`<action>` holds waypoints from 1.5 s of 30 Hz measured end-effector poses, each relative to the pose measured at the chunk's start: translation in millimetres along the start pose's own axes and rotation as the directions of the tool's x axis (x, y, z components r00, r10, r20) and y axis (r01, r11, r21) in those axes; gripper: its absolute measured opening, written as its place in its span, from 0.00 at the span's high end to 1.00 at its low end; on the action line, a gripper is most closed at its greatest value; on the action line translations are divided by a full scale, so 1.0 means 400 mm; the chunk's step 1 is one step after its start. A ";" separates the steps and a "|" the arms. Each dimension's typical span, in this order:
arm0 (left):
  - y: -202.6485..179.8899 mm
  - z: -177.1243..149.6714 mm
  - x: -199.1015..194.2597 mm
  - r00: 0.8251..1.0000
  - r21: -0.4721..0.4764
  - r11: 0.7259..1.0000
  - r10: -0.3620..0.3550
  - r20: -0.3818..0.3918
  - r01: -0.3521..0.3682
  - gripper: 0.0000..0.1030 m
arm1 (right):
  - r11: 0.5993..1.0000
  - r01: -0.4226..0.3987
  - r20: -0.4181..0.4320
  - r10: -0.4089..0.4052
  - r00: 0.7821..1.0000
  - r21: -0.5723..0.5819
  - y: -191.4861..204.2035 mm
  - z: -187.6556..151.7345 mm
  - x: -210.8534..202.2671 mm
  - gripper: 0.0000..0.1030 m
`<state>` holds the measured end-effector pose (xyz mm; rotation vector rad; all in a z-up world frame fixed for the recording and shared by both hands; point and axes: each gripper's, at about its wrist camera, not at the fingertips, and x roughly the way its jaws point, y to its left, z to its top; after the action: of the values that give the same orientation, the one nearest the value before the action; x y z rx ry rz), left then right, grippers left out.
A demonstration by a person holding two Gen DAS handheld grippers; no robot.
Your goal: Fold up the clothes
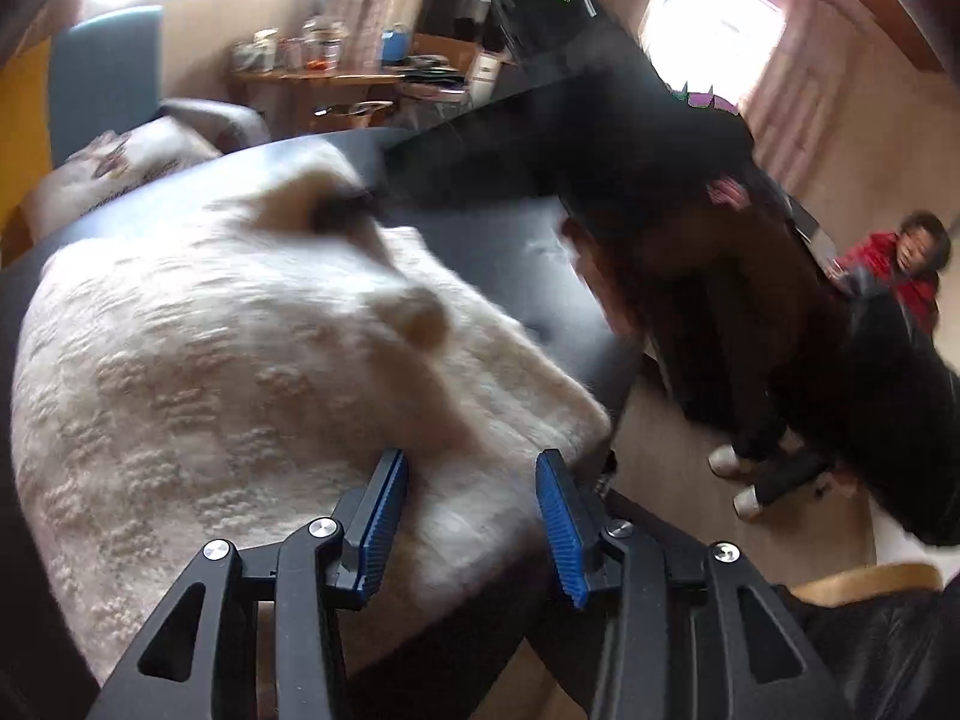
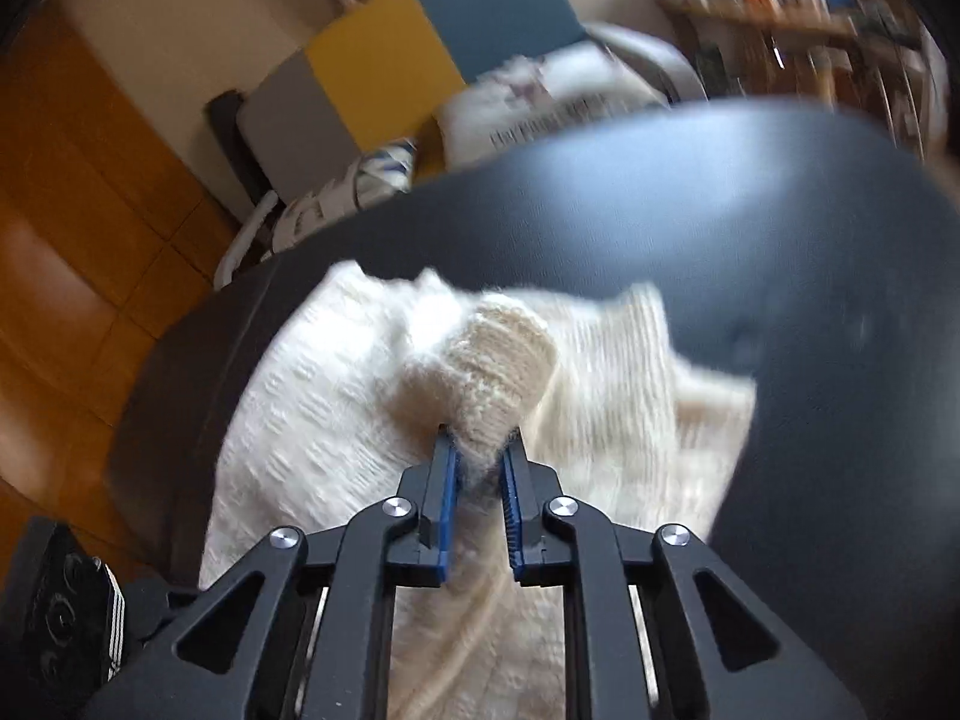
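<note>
A cream knitted sweater (image 1: 210,360) lies bunched on a dark table (image 1: 510,252). In the left wrist view my left gripper (image 1: 471,474) hovers open over the sweater's near corner at the table edge, its blue pads (image 1: 384,516) wide apart and not pressing the knit. In the right wrist view my right gripper (image 2: 480,447) is shut on a ribbed fold (image 2: 498,354) of the sweater (image 2: 312,420), the wool pinched between the pads and lifted off the dark table (image 2: 720,210). Both views are blurred.
A standing person in dark brown clothes (image 1: 720,312) and a dark sleeve (image 1: 600,138) fill the right of the left view; another person in red (image 1: 900,276) sits behind. A sofa with blue and yellow cushions (image 2: 384,60), a white pillow (image 2: 540,102) and a cluttered wooden shelf (image 1: 312,75) lie beyond the table.
</note>
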<state>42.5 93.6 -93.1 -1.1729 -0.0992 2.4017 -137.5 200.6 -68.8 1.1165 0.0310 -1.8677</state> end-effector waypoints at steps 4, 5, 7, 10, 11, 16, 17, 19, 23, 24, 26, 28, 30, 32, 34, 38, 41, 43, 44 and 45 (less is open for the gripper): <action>0.029 -0.001 0.047 0.998 -0.059 0.997 -0.055 -0.019 0.054 0.55 | 0.983 0.101 0.012 -0.100 0.995 -0.154 0.033 0.033 0.006 0.87; 0.036 0.002 0.045 0.997 -0.082 0.994 -0.072 -0.011 0.071 0.55 | 0.980 0.139 -0.051 -0.148 0.988 -0.140 0.004 0.023 0.050 0.87; 0.047 0.006 0.032 0.994 -0.120 0.987 -0.106 0.004 0.106 0.55 | 0.983 0.140 -0.111 -0.153 0.982 -0.115 -0.033 -0.007 0.106 0.88; 0.070 0.010 -0.017 0.986 -0.177 0.971 -0.151 0.067 0.161 0.55 | 0.997 0.073 -0.078 -0.074 0.994 -0.019 -0.069 -0.013 0.082 0.86; 0.085 0.013 -0.040 0.983 -0.201 0.965 -0.154 0.102 0.172 0.55 | 0.998 0.063 -0.065 -0.061 0.996 0.014 -0.083 -0.011 0.071 0.82; 0.161 0.028 -0.147 0.973 -0.259 0.965 0.015 0.232 0.047 0.55 | 0.997 0.044 -0.024 -0.043 0.999 0.060 -0.099 -0.006 -0.009 0.68; 0.172 0.028 -0.153 0.971 -0.269 0.963 0.040 0.234 0.025 0.55 | 0.997 0.048 -0.006 -0.048 0.999 0.064 -0.099 -0.004 -0.033 0.68; 0.182 0.026 -0.142 0.977 -0.285 0.959 0.054 0.208 0.007 0.55 | 0.998 0.024 0.038 -0.025 0.999 0.051 -0.080 0.006 -0.080 0.68; 0.152 0.013 -0.069 0.992 -0.242 0.970 0.029 0.126 0.003 0.55 | 0.995 -0.094 0.081 0.096 0.992 -0.027 0.000 0.053 -0.102 0.68; 0.142 0.009 -0.045 0.995 -0.230 0.973 0.024 0.101 0.000 0.55 | 0.996 -0.080 0.045 0.082 0.996 -0.033 0.008 0.059 -0.058 0.68; 0.123 -0.004 -0.001 0.998 -0.205 0.979 0.024 0.062 -0.011 0.55 | 0.998 -0.050 -0.026 0.049 0.998 -0.046 0.024 0.072 0.029 0.68; 0.107 -0.033 0.032 0.997 -0.181 0.983 0.055 0.061 -0.043 0.55 | 0.994 0.092 -0.106 -0.098 0.990 -0.062 -0.009 0.064 0.131 0.71; 0.098 -0.047 0.040 0.995 -0.181 0.982 0.069 0.071 -0.055 0.54 | 0.991 0.130 -0.119 -0.133 0.984 -0.027 -0.050 0.057 0.174 0.71; 0.098 -0.048 0.032 0.996 -0.211 0.977 0.050 0.076 -0.033 0.54 | 0.996 0.083 -0.097 -0.079 0.992 0.036 -0.078 0.062 0.160 0.70; 0.100 -0.043 0.014 0.995 -0.225 0.974 0.039 0.091 -0.017 0.54 | 0.997 0.070 -0.076 -0.067 0.995 0.039 -0.079 0.065 0.118 0.69; 0.133 -0.032 -0.095 0.977 -0.260 0.966 0.054 0.207 0.002 0.54 | 0.998 0.049 0.002 -0.049 0.999 -0.036 -0.023 0.062 -0.020 0.68; 0.177 -0.022 -0.158 0.962 -0.292 0.955 0.124 0.244 -0.049 0.53 | 0.995 -0.030 0.015 0.032 0.999 -0.097 0.030 0.025 -0.080 0.68; 0.206 -0.028 -0.156 0.963 -0.314 0.945 0.165 0.215 -0.091 0.53 | 0.988 -0.074 -0.006 0.073 0.997 -0.134 0.069 -0.008 -0.085 0.68; 0.219 -0.034 -0.138 0.967 -0.324 0.940 0.175 0.186 -0.108 0.53 | 0.984 -0.094 -0.018 0.093 0.996 -0.151 0.087 -0.024 -0.087 0.68; 0.231 -0.039 -0.121 0.970 -0.332 0.935 0.184 0.156 -0.124 0.53 | 0.983 -0.094 -0.040 0.089 0.995 -0.156 0.091 -0.044 -0.070 0.68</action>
<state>45.5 -11.9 -91.8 -1.1243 -0.4921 2.7055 -95.1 206.8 -44.8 1.0223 0.1410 -1.7338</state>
